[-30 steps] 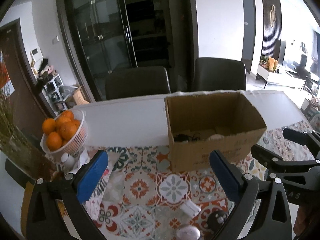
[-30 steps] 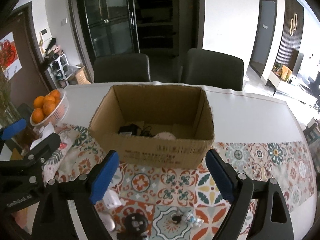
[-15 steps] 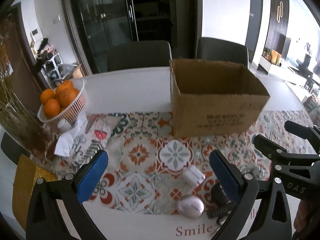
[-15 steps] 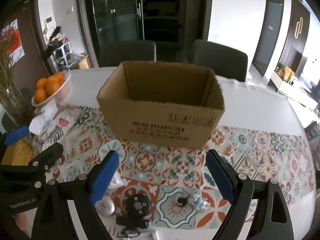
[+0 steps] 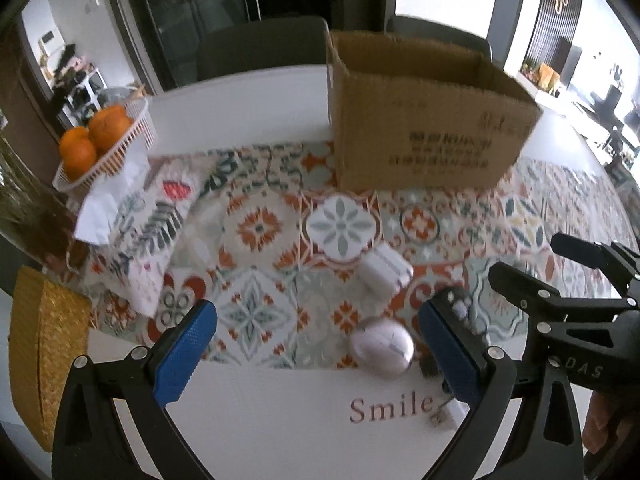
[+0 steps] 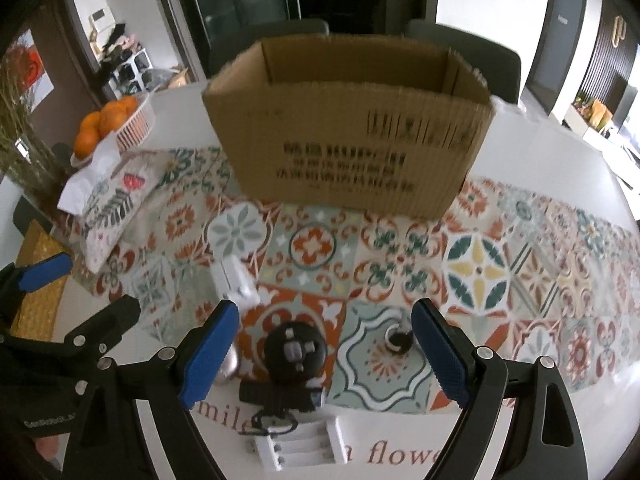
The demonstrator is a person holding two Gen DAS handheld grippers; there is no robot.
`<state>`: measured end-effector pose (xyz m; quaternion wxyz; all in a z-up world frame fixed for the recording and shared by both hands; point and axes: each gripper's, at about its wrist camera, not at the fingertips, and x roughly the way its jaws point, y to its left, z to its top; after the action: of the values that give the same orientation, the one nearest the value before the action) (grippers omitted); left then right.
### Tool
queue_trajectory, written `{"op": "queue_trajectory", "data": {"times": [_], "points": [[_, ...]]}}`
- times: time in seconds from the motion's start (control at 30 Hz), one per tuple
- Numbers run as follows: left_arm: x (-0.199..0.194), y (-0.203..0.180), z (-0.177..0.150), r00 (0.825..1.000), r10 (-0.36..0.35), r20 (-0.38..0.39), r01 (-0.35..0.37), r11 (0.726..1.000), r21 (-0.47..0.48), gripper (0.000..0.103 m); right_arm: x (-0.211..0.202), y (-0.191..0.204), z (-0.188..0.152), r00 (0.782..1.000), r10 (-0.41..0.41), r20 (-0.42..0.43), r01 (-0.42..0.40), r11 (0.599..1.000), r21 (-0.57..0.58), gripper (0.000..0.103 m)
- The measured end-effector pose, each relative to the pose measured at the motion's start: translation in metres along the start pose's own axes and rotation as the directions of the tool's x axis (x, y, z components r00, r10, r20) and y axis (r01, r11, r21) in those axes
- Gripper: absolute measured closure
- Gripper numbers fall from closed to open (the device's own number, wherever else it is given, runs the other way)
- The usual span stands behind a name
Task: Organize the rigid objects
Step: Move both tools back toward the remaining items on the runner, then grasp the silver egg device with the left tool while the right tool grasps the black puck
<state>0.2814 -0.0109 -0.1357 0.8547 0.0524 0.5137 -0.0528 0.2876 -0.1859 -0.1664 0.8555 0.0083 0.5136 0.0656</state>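
Small rigid items lie on the patterned runner (image 5: 260,228) in front of an open cardboard box (image 5: 424,120) (image 6: 348,140). They include a pale computer mouse (image 5: 381,347), a white adapter (image 5: 385,270) (image 6: 234,276), a black round device (image 6: 294,352) (image 5: 456,304), a white battery holder (image 6: 296,444) and a small dark ring-like piece (image 6: 398,340). My left gripper (image 5: 316,356) (image 6: 98,284) hangs open above the table's near edge, left of the mouse. My right gripper (image 6: 324,356) (image 5: 526,256) is open above the black device, not touching it.
A white basket of oranges (image 5: 104,136) (image 6: 116,124) stands at the far left beside white tissue and a patterned pouch (image 5: 152,216). A yellow woven mat (image 5: 40,360) lies at the left edge. Dark chairs (image 6: 264,44) stand behind the table.
Both grippers have sunk toward the table and tipped downward. The box has slid up in both views, its inside is now hidden, and the small items are larger and nearer.
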Motion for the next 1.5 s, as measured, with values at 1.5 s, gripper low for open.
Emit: {"op": "queue_trajectory", "data": {"times": [1.5], "points": [[0.083, -0.02, -0.035, 0.95, -0.189, -0.25, 0.213, 0.975, 0.07, 0.011, 0.102, 0.02, -0.03, 0.966, 0.063, -0.253, -0.078, 0.996, -0.049, 0.033]]}}
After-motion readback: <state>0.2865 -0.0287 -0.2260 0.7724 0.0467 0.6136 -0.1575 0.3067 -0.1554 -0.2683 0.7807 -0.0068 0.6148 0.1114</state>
